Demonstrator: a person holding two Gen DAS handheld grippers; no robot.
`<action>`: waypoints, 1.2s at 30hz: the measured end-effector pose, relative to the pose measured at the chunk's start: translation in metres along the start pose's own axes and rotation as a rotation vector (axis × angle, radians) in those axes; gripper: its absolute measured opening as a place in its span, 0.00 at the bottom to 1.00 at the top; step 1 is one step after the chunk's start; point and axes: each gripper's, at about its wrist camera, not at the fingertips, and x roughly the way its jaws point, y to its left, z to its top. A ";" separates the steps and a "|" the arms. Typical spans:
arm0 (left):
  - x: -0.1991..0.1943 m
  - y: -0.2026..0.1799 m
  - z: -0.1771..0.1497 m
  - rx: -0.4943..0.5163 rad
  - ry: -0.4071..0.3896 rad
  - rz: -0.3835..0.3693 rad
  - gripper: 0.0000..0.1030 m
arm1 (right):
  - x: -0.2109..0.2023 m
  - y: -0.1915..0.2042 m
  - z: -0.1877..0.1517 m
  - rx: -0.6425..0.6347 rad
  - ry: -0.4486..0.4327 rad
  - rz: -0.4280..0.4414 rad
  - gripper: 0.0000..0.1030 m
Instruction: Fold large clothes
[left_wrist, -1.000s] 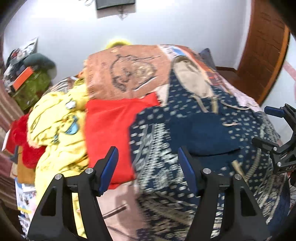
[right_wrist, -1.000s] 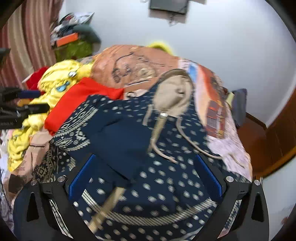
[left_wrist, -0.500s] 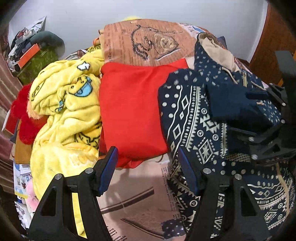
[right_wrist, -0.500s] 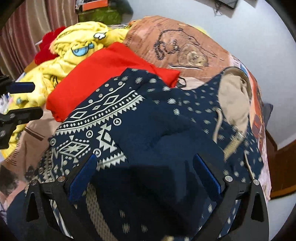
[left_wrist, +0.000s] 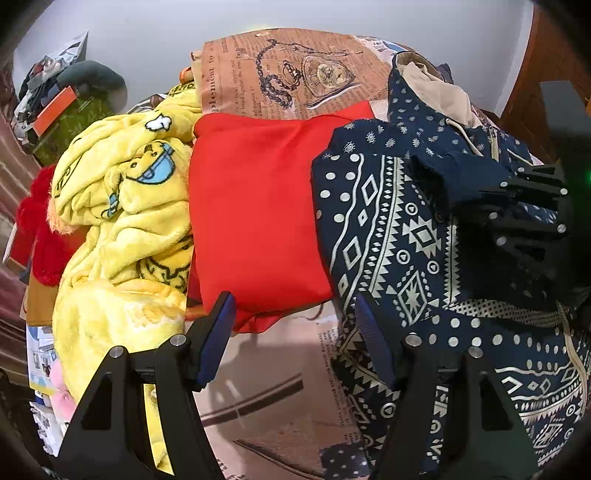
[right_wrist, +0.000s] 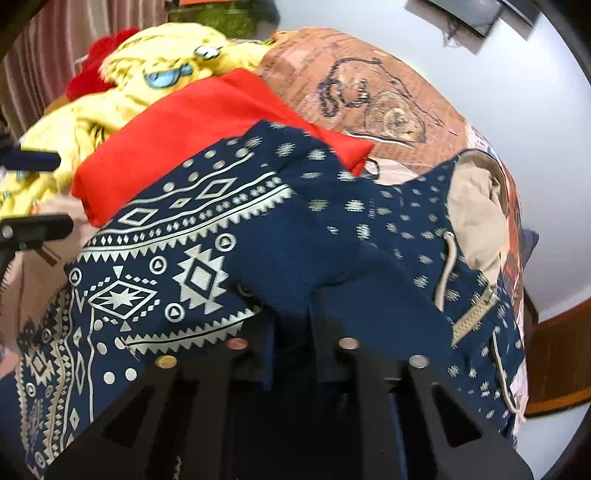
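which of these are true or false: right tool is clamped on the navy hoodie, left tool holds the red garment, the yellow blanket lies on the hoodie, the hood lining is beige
1. The right tool is clamped on the navy hoodie. True; its jaws have just been closing on a fold of it.
2. The left tool holds the red garment. False; it is open, holding nothing.
3. The yellow blanket lies on the hoodie. False; it lies beyond the red garment.
4. The hood lining is beige. True.
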 end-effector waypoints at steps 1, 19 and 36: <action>-0.001 -0.002 0.001 0.000 -0.004 0.000 0.64 | -0.003 -0.003 0.000 0.014 -0.009 0.003 0.12; 0.017 -0.057 0.024 0.062 0.011 0.047 0.64 | -0.131 -0.132 -0.070 0.420 -0.283 -0.031 0.12; 0.057 -0.046 0.014 -0.019 0.081 0.062 0.74 | -0.059 -0.193 -0.193 0.697 0.006 0.051 0.12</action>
